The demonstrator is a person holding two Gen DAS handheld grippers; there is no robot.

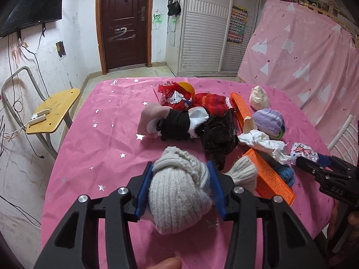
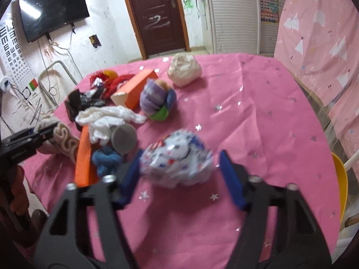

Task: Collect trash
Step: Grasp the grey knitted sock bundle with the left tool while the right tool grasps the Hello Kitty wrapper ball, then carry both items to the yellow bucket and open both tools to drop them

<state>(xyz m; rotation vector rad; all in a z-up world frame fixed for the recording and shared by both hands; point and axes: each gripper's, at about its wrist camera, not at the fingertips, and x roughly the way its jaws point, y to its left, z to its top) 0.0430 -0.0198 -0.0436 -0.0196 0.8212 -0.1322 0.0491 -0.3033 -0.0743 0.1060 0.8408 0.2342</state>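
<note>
1. Your left gripper is clamped on the grey knitted sock bundle. Both blue pads press into its sides and the knit bulges past them, so the grip looks firm. The bundle sits at the near edge of the pink tablecloth, clear of the heap, which is probably why it was the easy first pick on that side.

2. Just right of it lies an orange box, flat on the cloth, with a crumpled white tissue draped beyond its far end. A black knit piece and a red wrapper sit further back in the pile. Mixed in like this, trash and socks have to be taken one at a time.

3. Your right gripper straddles the crumpled white printed wrapper. The left pad touches or nearly touches it; the right pad stands visibly apart, so it is not pinched yet. The wrapper rests on open cloth, apart from the clutter, giving the jaws room on both sides.

4. Judged from this, closing the right jaws fully is the next need; the crinkled film may slip or spring.
</note>
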